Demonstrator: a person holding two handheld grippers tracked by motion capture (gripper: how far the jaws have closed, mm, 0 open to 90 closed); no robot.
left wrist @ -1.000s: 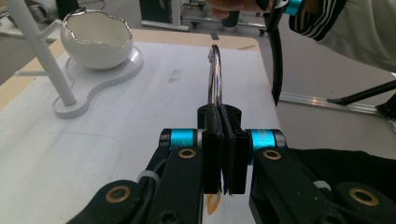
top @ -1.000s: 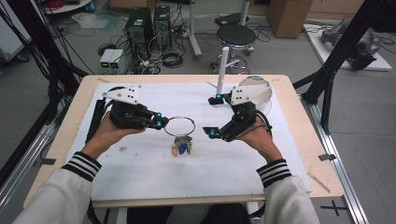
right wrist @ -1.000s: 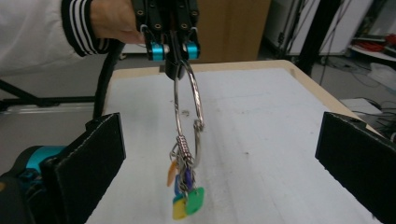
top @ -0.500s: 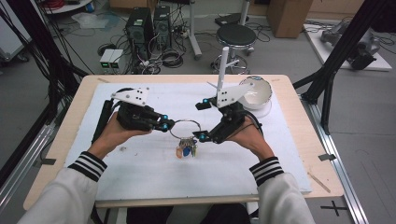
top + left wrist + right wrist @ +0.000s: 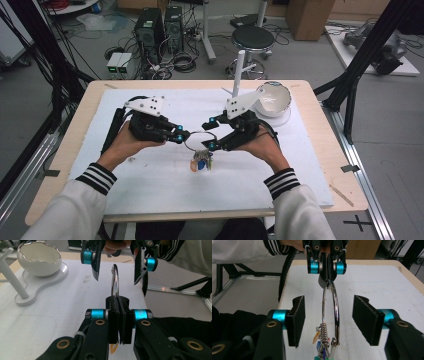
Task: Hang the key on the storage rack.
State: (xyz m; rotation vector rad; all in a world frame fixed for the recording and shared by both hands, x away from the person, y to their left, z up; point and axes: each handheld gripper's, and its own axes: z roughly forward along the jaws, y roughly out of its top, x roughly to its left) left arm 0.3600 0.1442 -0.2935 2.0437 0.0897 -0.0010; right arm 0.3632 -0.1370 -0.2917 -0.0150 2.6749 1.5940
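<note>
Our left gripper clamps the ring; our right gripper, jaws apart, has just been closing around it, probably for a second grip

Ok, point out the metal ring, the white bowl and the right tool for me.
metal ring [image 5: 336, 312]: right gripper view, on its right-hand arc.
white bowl [image 5: 40, 264]: left gripper view, on its outer wall.
right tool [image 5: 328, 317]: right gripper view, midway between its open pads, which have just been closing around the ring.

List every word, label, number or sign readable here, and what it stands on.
None can be read.
Tags hanging from the ring: too small to show any print.
Computer towers on the floor: no legible marking.
Bowl, left tongs, right tongs: no lettering visible.
</note>
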